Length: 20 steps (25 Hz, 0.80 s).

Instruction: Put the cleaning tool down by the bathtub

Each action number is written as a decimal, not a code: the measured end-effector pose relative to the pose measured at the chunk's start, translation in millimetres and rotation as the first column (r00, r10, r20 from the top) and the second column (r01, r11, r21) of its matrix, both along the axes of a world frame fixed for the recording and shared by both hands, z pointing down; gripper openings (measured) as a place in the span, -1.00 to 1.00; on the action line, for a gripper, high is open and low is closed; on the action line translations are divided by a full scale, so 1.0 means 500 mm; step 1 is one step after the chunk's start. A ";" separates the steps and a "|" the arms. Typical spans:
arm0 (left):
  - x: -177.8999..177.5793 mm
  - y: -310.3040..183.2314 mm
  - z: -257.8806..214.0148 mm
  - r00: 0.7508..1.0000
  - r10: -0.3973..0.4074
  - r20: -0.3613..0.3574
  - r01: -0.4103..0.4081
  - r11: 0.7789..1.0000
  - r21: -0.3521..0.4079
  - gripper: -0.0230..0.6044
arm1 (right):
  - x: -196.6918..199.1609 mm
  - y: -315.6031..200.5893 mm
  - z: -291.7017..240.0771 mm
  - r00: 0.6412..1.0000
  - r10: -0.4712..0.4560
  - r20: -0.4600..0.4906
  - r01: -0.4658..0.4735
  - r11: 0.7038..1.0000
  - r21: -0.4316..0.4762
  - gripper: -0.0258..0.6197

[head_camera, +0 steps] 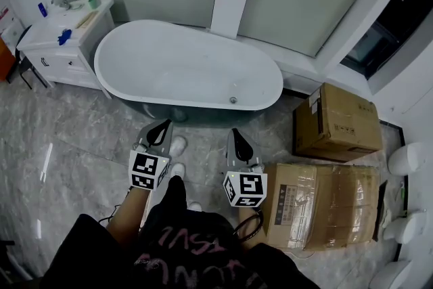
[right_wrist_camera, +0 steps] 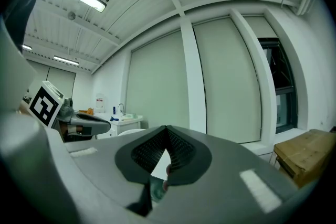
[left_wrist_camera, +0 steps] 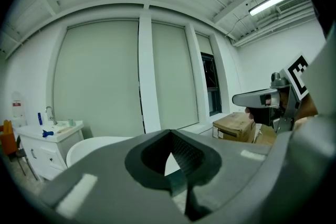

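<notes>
- Head view: the left gripper (head_camera: 161,132) and right gripper (head_camera: 235,140) are held side by side at waist height. Both point forward at the bathtub (head_camera: 270,71), which lies straight ahead with its long axis running left to right. Neither gripper is clearly nearer to it. No cleaning tool can be made out on the floor (head_camera: 81,139) along the tub's near side, though the grippers cover part of that strip. A small blue item (head_camera: 64,36) sits on the vanity tabletop (head_camera: 40,44), well off to the left and nearer the left gripper. I can't tell whether it is the tool.
- Left gripper view: the jaws are closed tip to tip, and the gap behind the tips shows only the pale tub beyond. Nothing is gripped.
- Right gripper view: the jaws meet here too, and I can see nothing held between them. The tub and the vanity show past them to the left.
- Judgement: with both grippers empty and no tool in sight, these views don't settle where the tool is or how far along the task stands.
</notes>
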<state>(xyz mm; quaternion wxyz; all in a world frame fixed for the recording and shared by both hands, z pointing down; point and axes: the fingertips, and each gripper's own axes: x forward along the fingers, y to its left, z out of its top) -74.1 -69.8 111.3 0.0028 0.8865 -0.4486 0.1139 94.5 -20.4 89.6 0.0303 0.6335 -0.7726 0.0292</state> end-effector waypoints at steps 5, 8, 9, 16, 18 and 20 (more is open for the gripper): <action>-0.022 0.013 -0.001 1.000 -0.021 -0.003 0.021 1.000 0.007 -0.93 | -0.012 0.009 0.002 1.000 -0.002 -0.007 0.002 1.000 0.003 -0.88; -0.036 0.021 0.002 0.999 -0.040 -0.006 0.040 0.999 0.003 -0.93 | -0.016 0.014 0.005 1.000 -0.007 -0.003 0.007 1.000 0.000 -0.88; -0.040 0.022 0.002 0.999 -0.047 -0.005 0.047 0.999 0.004 -0.93 | -0.018 0.014 0.007 1.000 -0.009 -0.002 0.009 1.000 -0.001 -0.88; -0.047 0.031 0.000 0.999 -0.054 -0.003 0.054 0.999 0.007 -0.93 | -0.025 0.019 0.012 1.000 -0.012 0.002 0.012 1.000 -0.007 -0.88; -0.044 0.032 -0.001 0.999 -0.053 -0.005 0.053 0.999 0.010 -0.93 | -0.021 0.020 0.013 1.000 -0.009 0.004 0.009 1.000 -0.007 -0.88; -0.040 0.030 -0.006 0.998 -0.054 -0.011 0.054 0.998 0.016 -0.93 | -0.015 0.021 0.013 1.000 -0.006 0.006 0.006 1.000 -0.007 -0.88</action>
